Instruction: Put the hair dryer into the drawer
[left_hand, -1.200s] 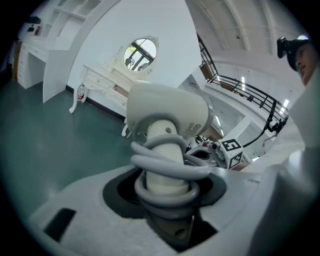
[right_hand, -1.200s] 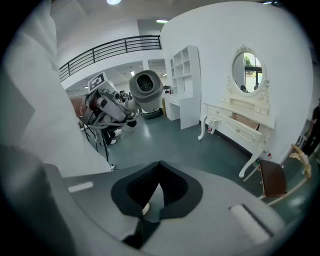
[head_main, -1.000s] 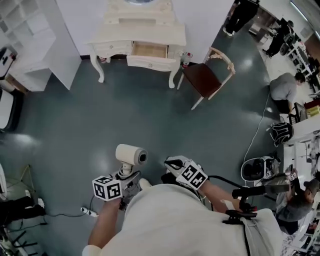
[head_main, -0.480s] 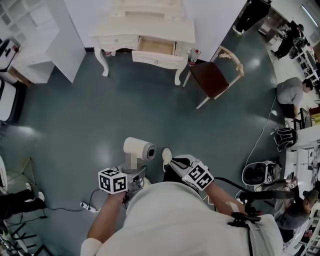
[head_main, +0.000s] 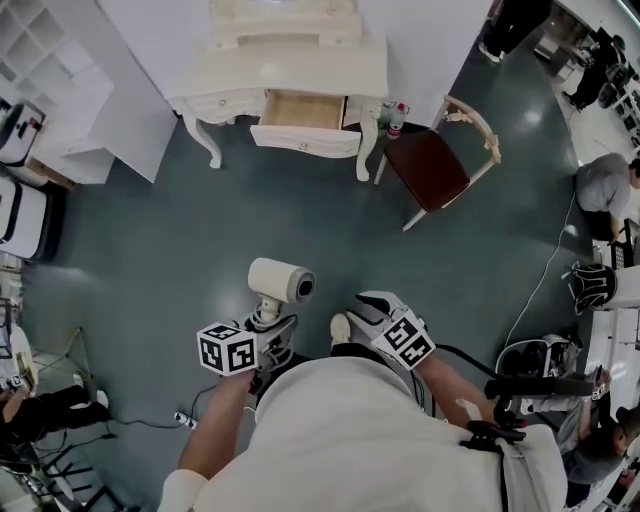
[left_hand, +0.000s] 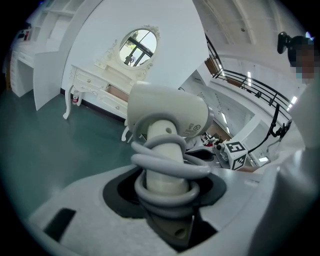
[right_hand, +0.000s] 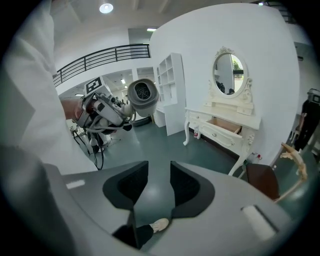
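A cream hair dryer (head_main: 280, 280) with its grey cord coiled round the handle stands upright in my left gripper (head_main: 268, 332), which is shut on the handle. In the left gripper view the hair dryer (left_hand: 167, 115) fills the middle above the left gripper (left_hand: 165, 187). My right gripper (head_main: 362, 305) is beside it to the right; its jaws have just been opening, and in the right gripper view the right gripper (right_hand: 159, 185) is open with only floor between the pads. Far ahead, the cream dressing table (head_main: 280, 75) has its middle drawer (head_main: 305, 112) pulled open.
A wooden chair (head_main: 437, 165) with a dark seat stands right of the table, with small bottles (head_main: 393, 115) by the table leg. A white shelf unit (head_main: 90, 90) is at the left. A power strip with its cable (head_main: 185, 420) lies on the floor behind. People work at desks at the right.
Both grippers and the hair dryer have travelled forward across the floor toward the dressing table, which now sits a little nearer in the head view. The left grip is unchanged.
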